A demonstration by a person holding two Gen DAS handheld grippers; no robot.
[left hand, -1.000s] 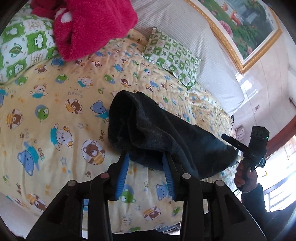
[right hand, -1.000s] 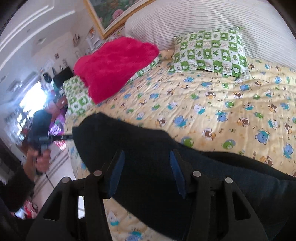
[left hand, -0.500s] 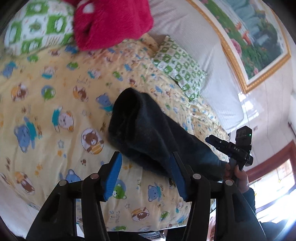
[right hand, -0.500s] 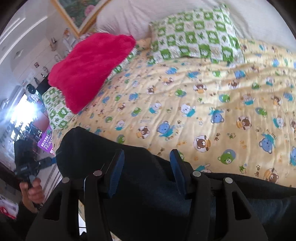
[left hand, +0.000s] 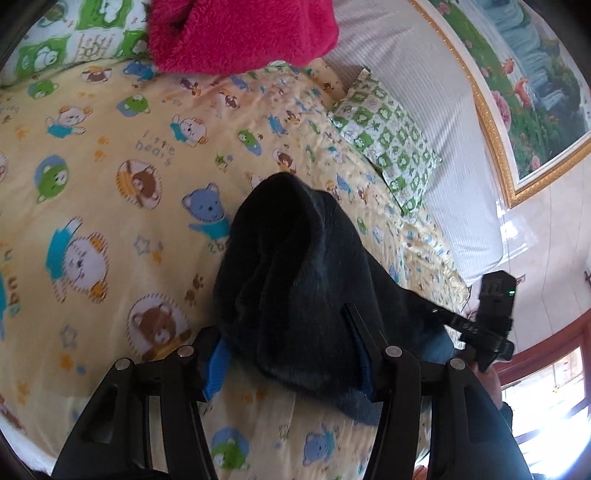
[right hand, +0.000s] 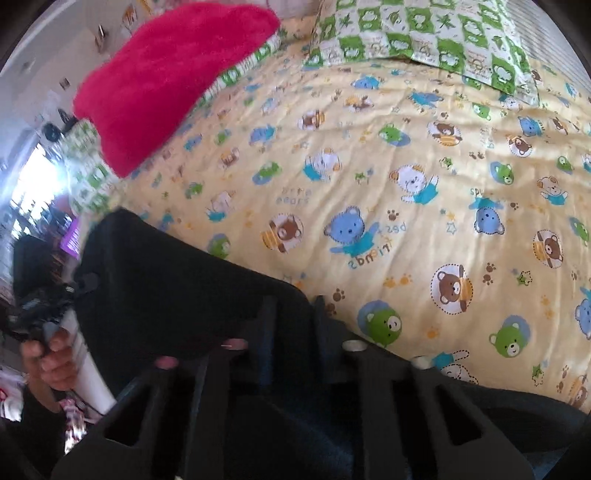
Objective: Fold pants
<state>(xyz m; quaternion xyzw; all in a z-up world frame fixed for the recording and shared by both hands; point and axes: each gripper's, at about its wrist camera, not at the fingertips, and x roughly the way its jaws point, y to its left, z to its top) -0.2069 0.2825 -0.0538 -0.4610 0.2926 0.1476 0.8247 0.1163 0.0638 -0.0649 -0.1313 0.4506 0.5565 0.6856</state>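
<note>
The dark pants (left hand: 303, 277) lie bunched on the yellow bear-print bedsheet (left hand: 110, 166). My left gripper (left hand: 288, 362) straddles their near end; its blue pads (left hand: 214, 369) stand wide apart, with cloth lying loosely between them. In the right wrist view the pants (right hand: 166, 288) spread from the lower left under my right gripper (right hand: 293, 314). Its jaws are closing and stand almost together, pinching the cloth's far edge. The pads are hidden by dark fabric. Each view shows a hand holding the other gripper beyond the pants: the right gripper (left hand: 491, 325) and the left gripper (right hand: 37, 306).
A fluffy red blanket (left hand: 240, 33) (right hand: 173, 74) lies at the bed's far side on a green checked pillow. Another green checked pillow (left hand: 388, 136) (right hand: 424, 33) leans on the striped headboard (left hand: 424, 92). A framed painting (left hand: 535, 85) hangs above.
My left gripper let go of the pants, opened and came down over their near end. My right gripper sank toward the bed and its fingers drew together on the cloth.
</note>
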